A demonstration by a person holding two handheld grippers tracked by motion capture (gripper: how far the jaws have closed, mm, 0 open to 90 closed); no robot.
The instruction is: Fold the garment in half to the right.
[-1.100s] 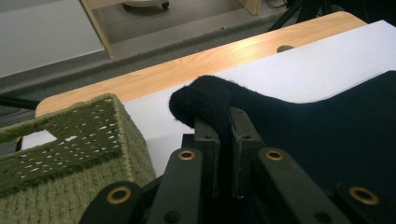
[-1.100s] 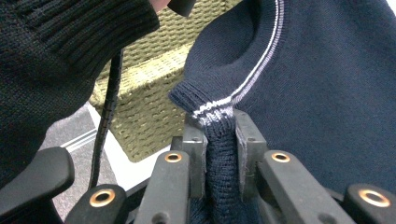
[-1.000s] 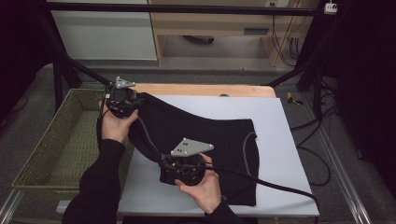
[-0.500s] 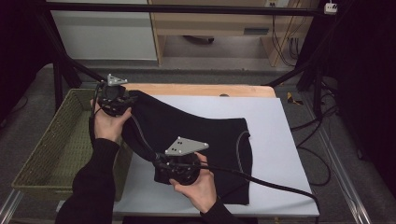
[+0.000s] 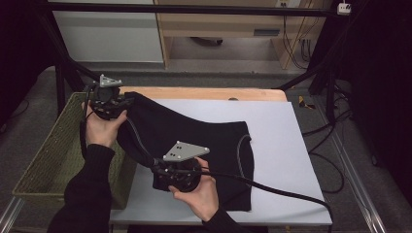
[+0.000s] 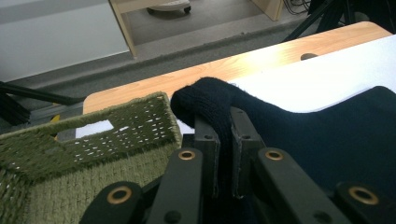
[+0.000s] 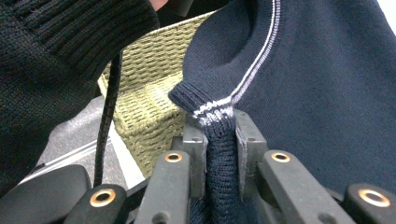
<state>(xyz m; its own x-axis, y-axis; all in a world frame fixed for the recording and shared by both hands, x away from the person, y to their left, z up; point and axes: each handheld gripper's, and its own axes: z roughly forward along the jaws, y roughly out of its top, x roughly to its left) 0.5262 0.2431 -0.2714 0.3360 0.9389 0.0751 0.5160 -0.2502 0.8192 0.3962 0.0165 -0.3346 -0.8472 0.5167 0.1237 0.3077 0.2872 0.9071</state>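
- Two grippers are clamped on one dark sweater spread beside the green basket.
- The left gripper pinches a fold above the basket's corner.
- The right gripper pinches the striped hem nearby.

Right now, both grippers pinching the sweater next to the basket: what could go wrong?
1. The left gripper holds only a small fold of the sweater; the knit may slip out.
2. The trailing cloth could snag on the basket rim.
3. The right gripper grips the striped hem, which may stretch.
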